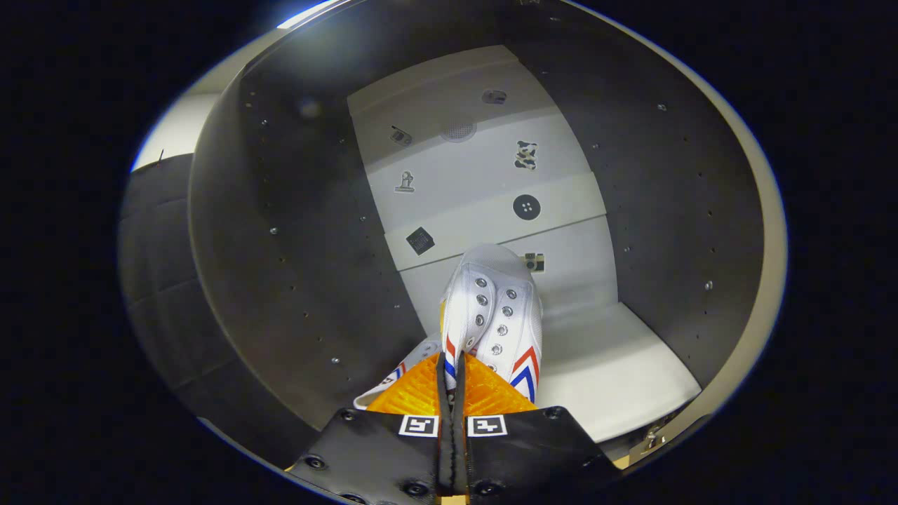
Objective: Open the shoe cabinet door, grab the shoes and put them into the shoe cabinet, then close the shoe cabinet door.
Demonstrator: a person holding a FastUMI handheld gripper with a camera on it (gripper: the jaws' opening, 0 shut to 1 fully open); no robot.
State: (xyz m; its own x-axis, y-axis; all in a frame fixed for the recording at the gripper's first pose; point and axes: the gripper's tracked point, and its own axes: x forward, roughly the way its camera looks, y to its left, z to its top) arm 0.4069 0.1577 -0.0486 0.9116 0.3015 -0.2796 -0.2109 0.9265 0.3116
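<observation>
The gripper (452, 382) is clamped on the rear edge of the white shoe (494, 312), fingers nearly together; the shoe hangs inside the open cabinet (295, 266), its long axis pointing to 12 o'clock from the fingers, toe towards the back panel (484, 182), above the pale shelf (617, 372).

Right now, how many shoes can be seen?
2. One white shoe is pinched between the shut fingers, toe pointing into the cabinet. A second shoe lies beside them, mostly hidden.
</observation>
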